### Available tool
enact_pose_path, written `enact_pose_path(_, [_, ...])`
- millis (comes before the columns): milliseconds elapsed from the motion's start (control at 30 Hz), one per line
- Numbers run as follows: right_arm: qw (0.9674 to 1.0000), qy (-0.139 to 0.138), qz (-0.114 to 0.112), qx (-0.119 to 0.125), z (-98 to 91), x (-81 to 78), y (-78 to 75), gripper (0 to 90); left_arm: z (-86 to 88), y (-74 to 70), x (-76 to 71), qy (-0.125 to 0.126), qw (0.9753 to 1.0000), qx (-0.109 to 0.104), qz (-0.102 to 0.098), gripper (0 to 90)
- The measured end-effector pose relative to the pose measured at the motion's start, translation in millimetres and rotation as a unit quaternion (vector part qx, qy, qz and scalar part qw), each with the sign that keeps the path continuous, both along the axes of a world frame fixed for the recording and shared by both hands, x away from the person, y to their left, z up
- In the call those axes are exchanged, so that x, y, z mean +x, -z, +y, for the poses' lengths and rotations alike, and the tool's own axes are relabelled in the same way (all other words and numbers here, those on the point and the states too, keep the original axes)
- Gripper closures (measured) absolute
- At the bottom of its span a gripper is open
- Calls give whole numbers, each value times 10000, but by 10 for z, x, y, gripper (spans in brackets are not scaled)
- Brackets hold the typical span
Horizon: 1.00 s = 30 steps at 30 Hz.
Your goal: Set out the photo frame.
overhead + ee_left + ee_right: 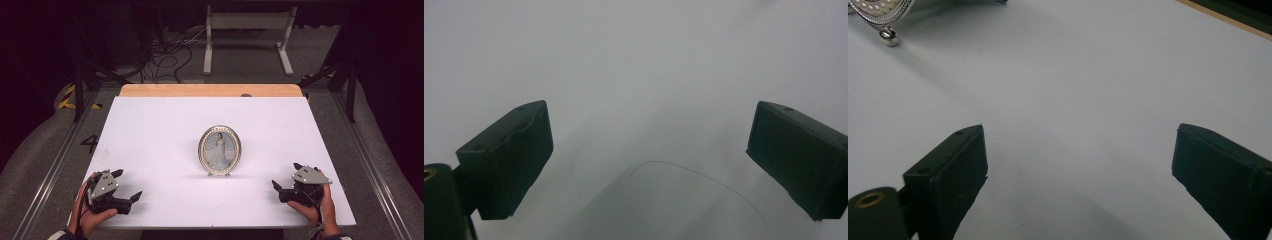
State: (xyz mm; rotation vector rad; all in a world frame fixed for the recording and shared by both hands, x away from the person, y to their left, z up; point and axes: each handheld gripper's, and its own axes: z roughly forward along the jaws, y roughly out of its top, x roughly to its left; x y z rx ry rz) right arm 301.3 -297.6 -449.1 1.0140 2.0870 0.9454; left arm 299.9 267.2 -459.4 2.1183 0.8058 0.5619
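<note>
An oval silver picture frame with a pearl-beaded rim stands upright near the middle of the white table; it holds a picture of a figure in a white dress. Its lower edge and one ball foot appear at the top left of the right gripper view. My left gripper rests at the table's front left, open and holding nothing, well left of the frame. At the front right my right gripper is open too, its jaws wide apart over bare table. In the left gripper view, the left gripper looks down on the white surface.
A wooden strip runs along the table's far edge. Beyond it are a white stand and loose cables on the floor. Metal rails flank the table on both sides. A thin hair or thread lies on the surface.
</note>
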Motion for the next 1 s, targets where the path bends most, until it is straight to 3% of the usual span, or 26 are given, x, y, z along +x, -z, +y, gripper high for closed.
enact_pose_path(167, [9998, 123, -133, -53, -5, -4, -13, 113, 2, -21, -3, -10, 10000, -29, -82, 49])
enact_pose_path(367, [9998, 150, -122, 7, -15, 3, -5, 104, 6, -15, 13, -83, 9999, -5, -96, 47])
enact_pose_path(467, [9998, 163, -119, -49, -9, 12, 5, 104, -14, -24, 3, -222, 9995, 187, -159, 46])
enact_pose_path(733, [9996, 155, -132, -201, 2, 9, 24, 104, -15, -18, 13, -153, 9995, 208, -180, 46])
enact_pose_path(1000, [9997, 169, -66, -167, 7, 6, 38, 113, -5, -16, 22, -156, 9995, 189, -203, 44])
